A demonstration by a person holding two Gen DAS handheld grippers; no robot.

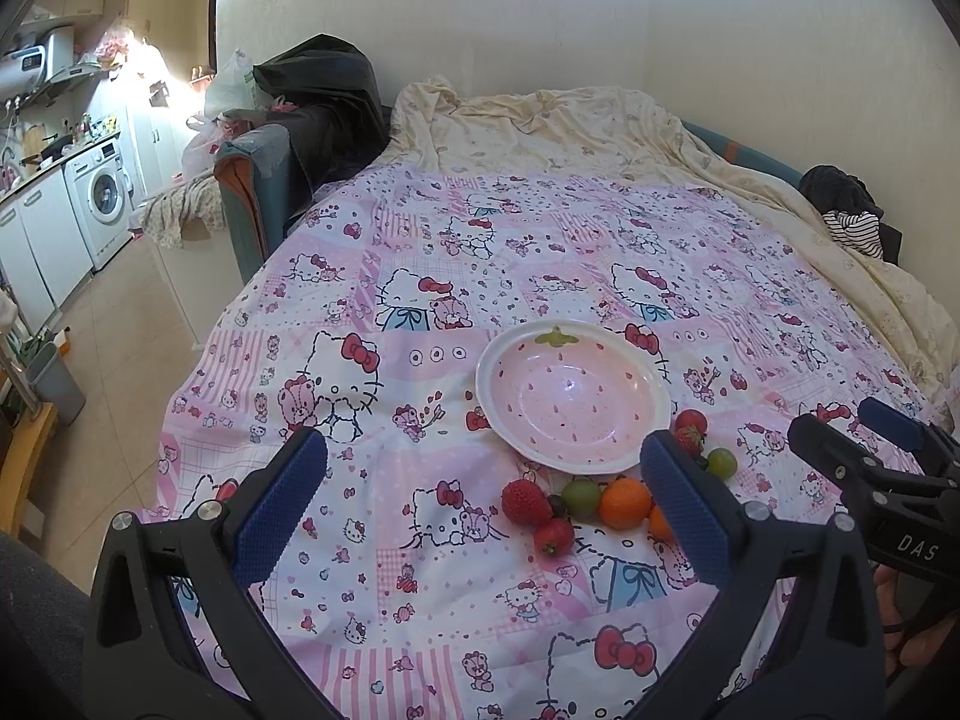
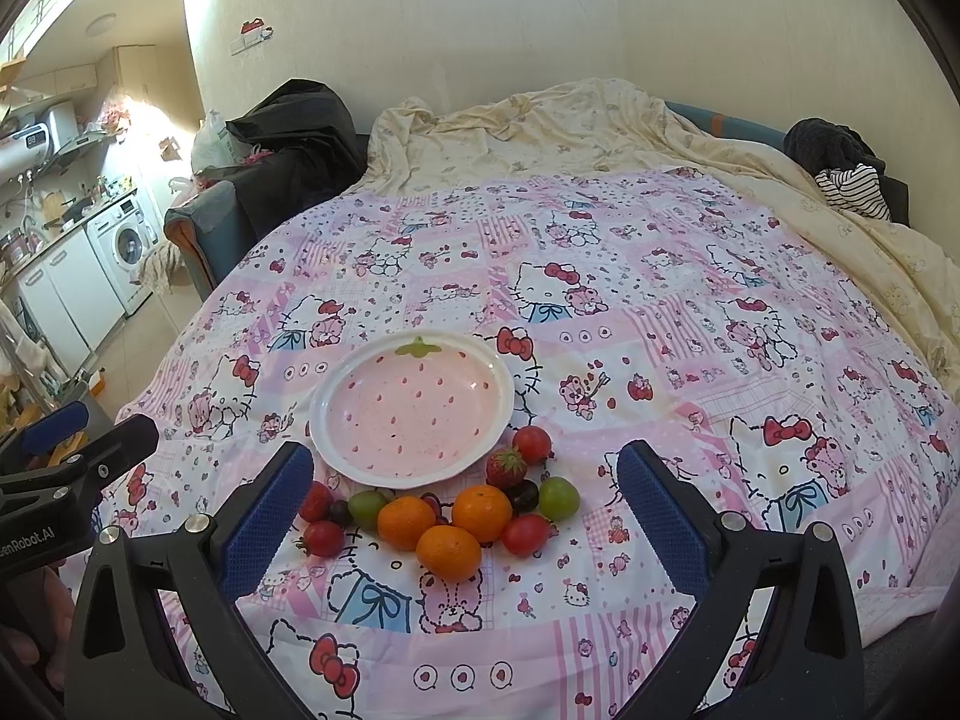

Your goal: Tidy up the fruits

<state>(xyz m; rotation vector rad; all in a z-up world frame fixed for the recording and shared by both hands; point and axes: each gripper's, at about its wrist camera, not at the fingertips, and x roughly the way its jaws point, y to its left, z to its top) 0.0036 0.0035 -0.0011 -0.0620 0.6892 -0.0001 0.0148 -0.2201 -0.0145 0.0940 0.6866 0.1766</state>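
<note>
From my left gripper (image 1: 483, 495), jaws spread and empty, the fruit lies ahead and to the right. The pink strawberry-patterned ceramic plate (image 2: 336, 429) sits bare on the pink cartoon-print bedspread (image 2: 690, 360); the cluster of oranges, strawberries, tomatoes and grapes (image 2: 444, 510) curves along its near edge. My right gripper (image 2: 465, 504), also spread and empty, frames it squarely, so it's probably nearer.

My left gripper (image 1: 480, 492) is held out in front of me, its two blue-padded fingers (image 1: 279, 504) spread wide apart and holding nothing. My right gripper (image 2: 465, 495) hovers just beside it, equally wide open and empty.
</note>
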